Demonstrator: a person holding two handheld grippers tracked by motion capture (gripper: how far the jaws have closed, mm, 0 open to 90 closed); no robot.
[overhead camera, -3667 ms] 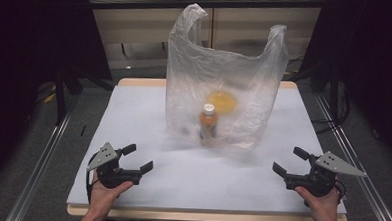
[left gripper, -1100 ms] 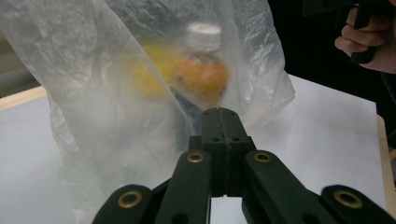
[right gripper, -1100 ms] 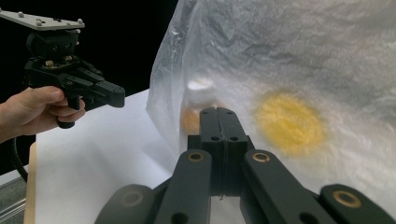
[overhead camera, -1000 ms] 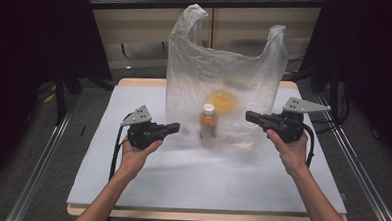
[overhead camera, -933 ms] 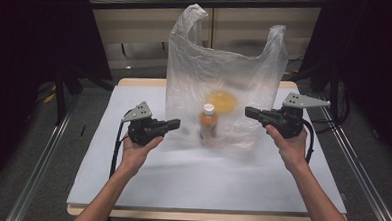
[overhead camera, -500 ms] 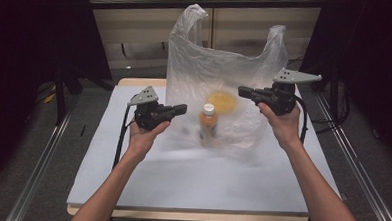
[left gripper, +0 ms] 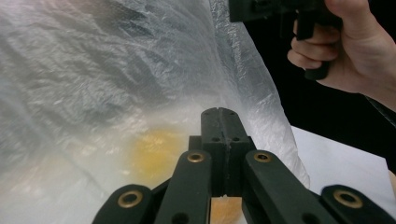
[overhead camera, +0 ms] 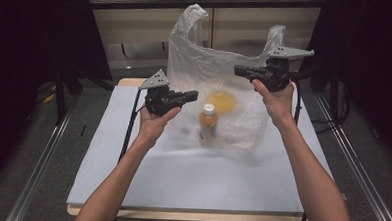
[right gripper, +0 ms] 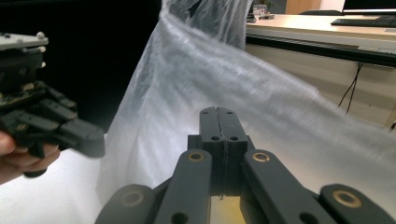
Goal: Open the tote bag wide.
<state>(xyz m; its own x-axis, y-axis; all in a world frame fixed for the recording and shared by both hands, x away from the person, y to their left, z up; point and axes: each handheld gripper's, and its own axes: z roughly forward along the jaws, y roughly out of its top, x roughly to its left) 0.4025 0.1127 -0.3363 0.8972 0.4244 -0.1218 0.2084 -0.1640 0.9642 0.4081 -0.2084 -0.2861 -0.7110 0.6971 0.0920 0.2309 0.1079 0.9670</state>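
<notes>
My 2 grippers, left [overhead camera: 192, 95] and right [overhead camera: 239, 70], are both shut and empty. The plastic bag [overhead camera: 225, 72] stands upright between them on the table [overhead camera: 181, 175]; my right is nearer its handle.

Left gripper [overhead camera: 192, 96]: held in left hand [overhead camera: 153, 119], jaws pressed together, pointing level toward right. Left forearm extended from bottom edge. Right gripper [overhead camera: 240, 70]: held higher in right hand [overhead camera: 275, 96], jaws pressed together, pointing toward left. Grey plate on top of each. Grip contact apparently nil.
</notes>
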